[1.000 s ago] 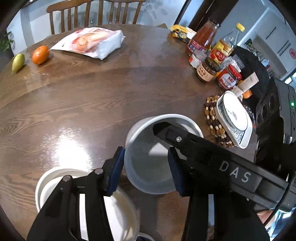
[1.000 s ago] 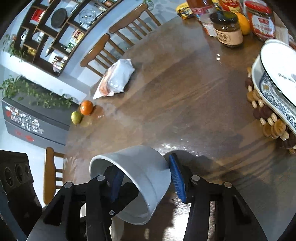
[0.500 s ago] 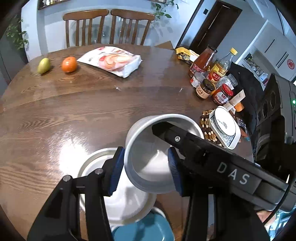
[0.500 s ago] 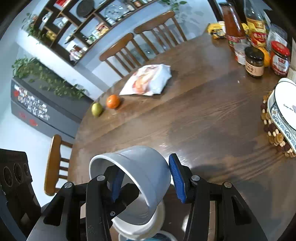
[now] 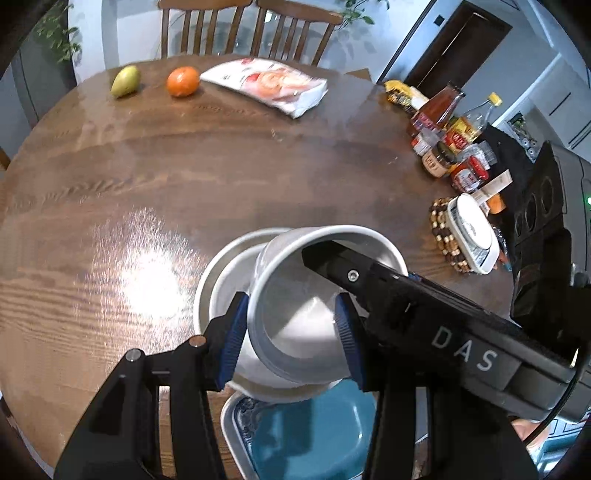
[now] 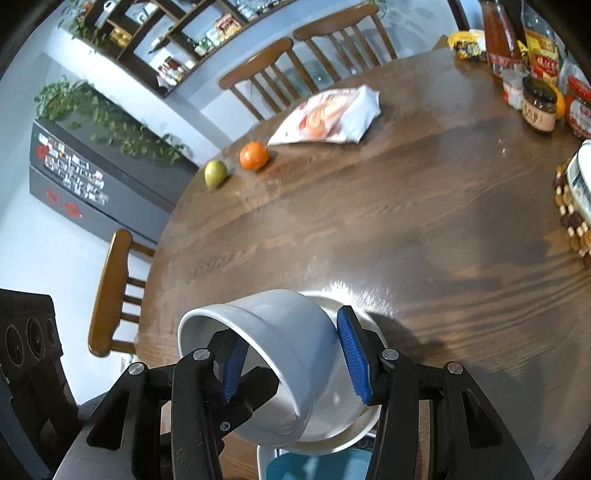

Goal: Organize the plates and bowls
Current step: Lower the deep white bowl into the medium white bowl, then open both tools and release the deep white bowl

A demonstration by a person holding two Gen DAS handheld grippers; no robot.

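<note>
Both grippers hold one grey-white bowl [image 5: 295,314], tilted in the air. My left gripper [image 5: 291,332] is shut on it, with its blue pads against the bowl's sides. My right gripper [image 6: 291,358] is shut on the bowl [image 6: 280,325] too: one pad is inside the rim, the other on the outer wall. Its black finger [image 5: 388,284] reaches into the bowl from the right. Directly beneath stands a wider white bowl [image 5: 218,273] on the round wooden table [image 5: 184,184]. A blue square plate [image 5: 310,435] with a pale rim lies nearer me, at the table's edge.
A pear [image 5: 125,80], an orange [image 5: 182,81] and a snack bag [image 5: 269,85] lie at the far side. Jars and bottles [image 5: 447,147] crowd the right edge, beside a lidded dish [image 5: 471,240] on a beaded trivet. Wooden chairs [image 5: 251,29] stand behind the table.
Both grippers carried the bowl together, back toward the near edge and a little upward. It now hangs over the white bowl, and the blue plate has come into view below.
</note>
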